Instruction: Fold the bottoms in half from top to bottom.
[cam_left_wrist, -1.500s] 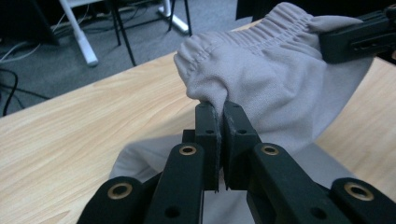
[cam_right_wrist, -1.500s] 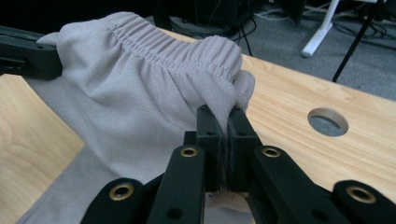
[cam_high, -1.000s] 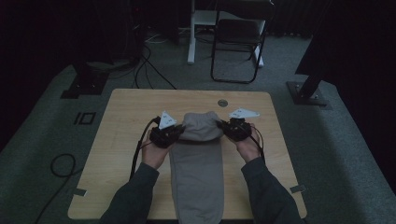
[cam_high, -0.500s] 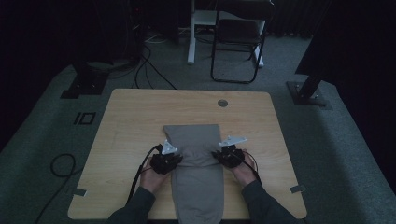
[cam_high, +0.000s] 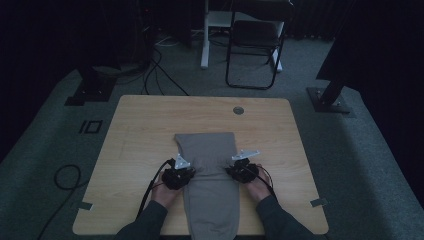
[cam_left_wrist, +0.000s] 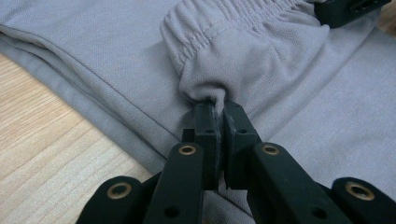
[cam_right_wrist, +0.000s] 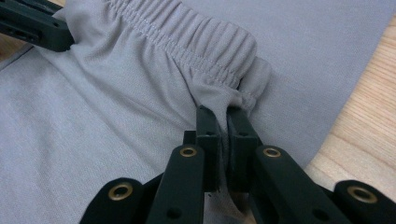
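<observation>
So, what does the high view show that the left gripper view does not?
High view alone: the whole table, the chair behind it, the person's forearms, and the trousers folded back over themselves. Left gripper view alone: the jaws pinching a corner of the gathered elastic waistband, plus fabric seams. Both share the left gripper, the right gripper, grey cloth and wood.

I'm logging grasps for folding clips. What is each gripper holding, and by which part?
Both hold the grey garment at its elastic waistband: left gripper on one corner, right gripper on the other.
</observation>
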